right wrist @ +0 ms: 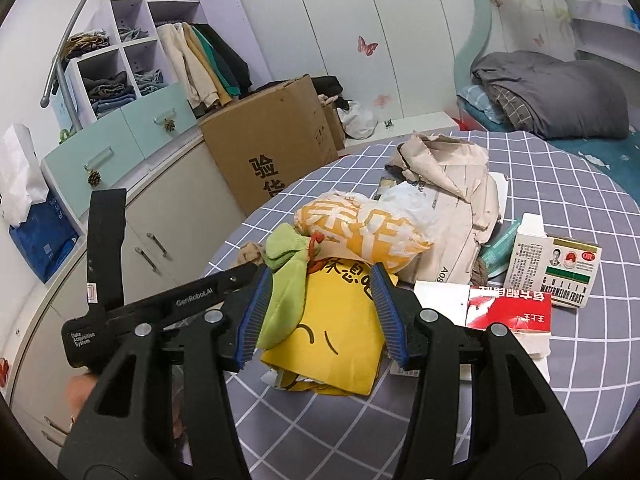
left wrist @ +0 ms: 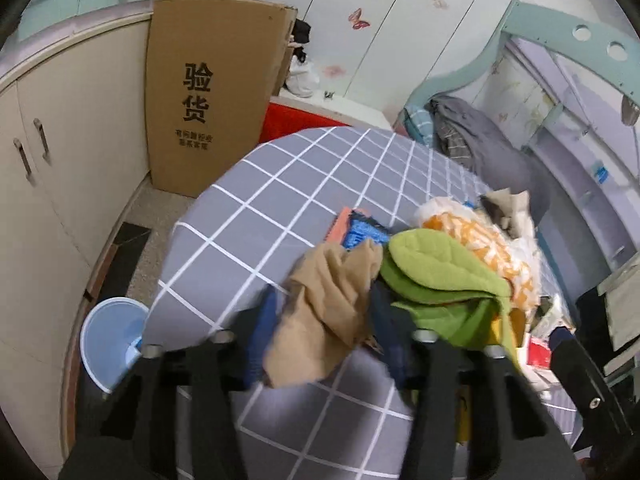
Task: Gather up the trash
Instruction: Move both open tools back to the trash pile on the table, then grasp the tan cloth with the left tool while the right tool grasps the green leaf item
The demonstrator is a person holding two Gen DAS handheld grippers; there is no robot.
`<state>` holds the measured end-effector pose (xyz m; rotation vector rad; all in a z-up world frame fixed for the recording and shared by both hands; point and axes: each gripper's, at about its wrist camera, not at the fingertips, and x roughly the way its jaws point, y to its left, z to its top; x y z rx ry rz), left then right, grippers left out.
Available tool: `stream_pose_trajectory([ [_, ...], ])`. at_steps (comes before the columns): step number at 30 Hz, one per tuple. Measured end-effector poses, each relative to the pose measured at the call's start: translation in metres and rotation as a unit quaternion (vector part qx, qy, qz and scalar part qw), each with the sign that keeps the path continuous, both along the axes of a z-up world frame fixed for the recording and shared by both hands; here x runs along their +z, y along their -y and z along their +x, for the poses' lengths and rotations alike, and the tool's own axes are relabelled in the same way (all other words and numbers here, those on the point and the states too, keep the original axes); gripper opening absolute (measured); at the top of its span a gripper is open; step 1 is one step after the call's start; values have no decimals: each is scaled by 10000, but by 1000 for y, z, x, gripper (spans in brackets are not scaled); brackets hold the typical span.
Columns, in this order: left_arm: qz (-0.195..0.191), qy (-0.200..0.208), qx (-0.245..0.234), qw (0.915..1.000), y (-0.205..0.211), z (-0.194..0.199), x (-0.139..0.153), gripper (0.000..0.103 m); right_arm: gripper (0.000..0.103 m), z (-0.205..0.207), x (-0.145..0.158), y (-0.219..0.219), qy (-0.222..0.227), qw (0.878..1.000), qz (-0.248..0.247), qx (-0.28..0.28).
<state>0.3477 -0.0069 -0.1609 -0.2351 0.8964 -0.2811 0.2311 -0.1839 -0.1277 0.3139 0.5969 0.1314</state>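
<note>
Evidently the left hand-held gripper (left wrist: pixel 324 320) pinches a tan cloth (left wrist: pixel 324 312) above the tabletop (left wrist: pixel 256 208), though blur obscures the pads, so carry it level to the blue bin (left wrist: pixel 108 332) before releasing; the right hand-held gripper (right wrist: pixel 320 316) stands spread.

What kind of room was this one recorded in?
Most likely a bedroom: a bed with a folded grey quilt, an open wardrobe with hanging clothes, and white closet doors with butterfly stickers.
</note>
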Motion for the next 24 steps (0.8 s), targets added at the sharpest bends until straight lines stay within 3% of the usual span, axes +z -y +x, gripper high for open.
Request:
stream_pose_trajectory([
  [3,-108,26,-1,9999,-5,-4,-2,6,51,2,-1,-2,-21,10000,-28,59],
  [9,-257,314,290,9988,-32,-34,7,5,51,4,4,-18,28,9996,-104,271],
  [15,-533,257,442,9973,-69,-61,1,5,51,5,5,-54,-11,9959,-300,854],
  [19,-613,219,521,9965,-77,-70,-4,5,51,3,8,-63,70,9963,-618,596],
  [22,-621,100,526,9966,-74,-68,-8,8,51,8,11,-59,76,9952,-949,241],
  [24,-622,65,484,9969,-67,-65,-7,23,50,15,9,-56,-40,9944,-1032,201],
])
